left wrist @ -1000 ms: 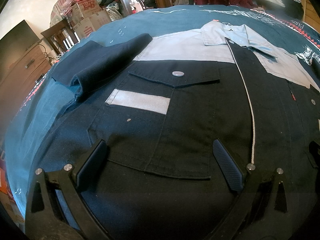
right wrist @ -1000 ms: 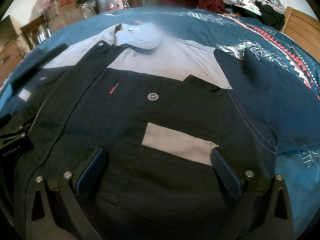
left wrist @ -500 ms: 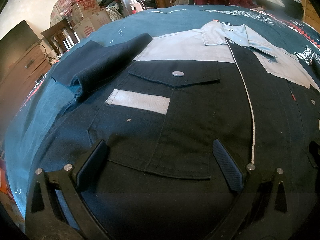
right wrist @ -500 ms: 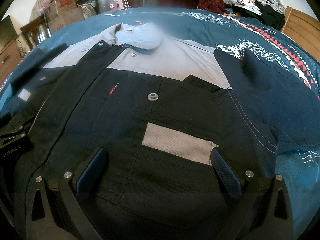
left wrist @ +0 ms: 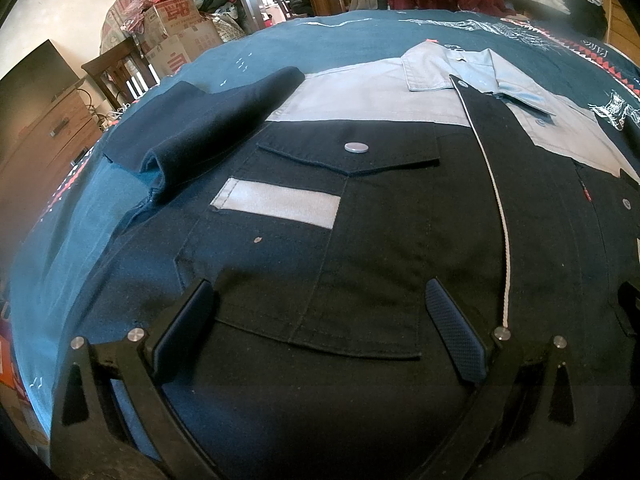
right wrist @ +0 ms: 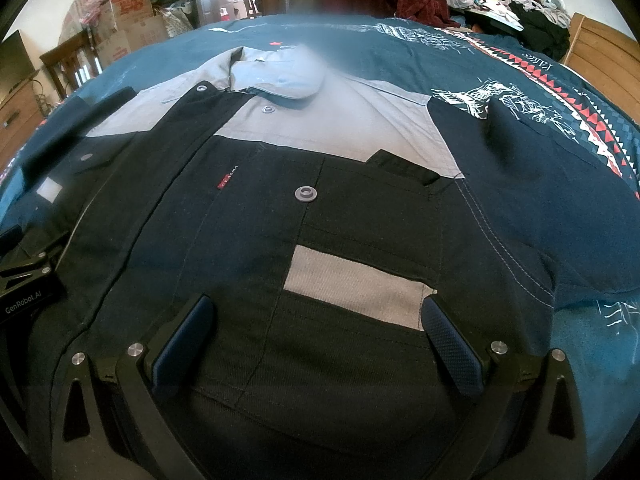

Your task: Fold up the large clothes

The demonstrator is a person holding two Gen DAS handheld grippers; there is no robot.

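- Teal bedspread (left wrist: pixel 304 44) with white and red print covers the bed; the jacket (left wrist: pixel 400 216) lies flat on it, front up, collar at the far end, hem nearest both cameras.
- Black-and-grey work jacket, by its look a thick cotton twill: I judge it heavy for a garment, limp but slow to drape, not slippery. Seamed edges should give the firmest hold, so take it at the hem corners or the shoulder seams.
- Left sleeve (left wrist: pixel 208 128) lies bunched out to the left; right sleeve (right wrist: pixel 532 184) spreads to the right.
- Left gripper (left wrist: pixel 320 332) hovers low over the chest pocket (left wrist: pixel 320 264), fingers (left wrist: pixel 454 336) spread wide and holding nothing.
- Right gripper (right wrist: pixel 316 344) does the same over the other pocket, its fingers (right wrist: pixel 452 348) wide apart and empty.
- Hidden: the hem sits below both frames, and a blurred patch covers the far end of the right view.
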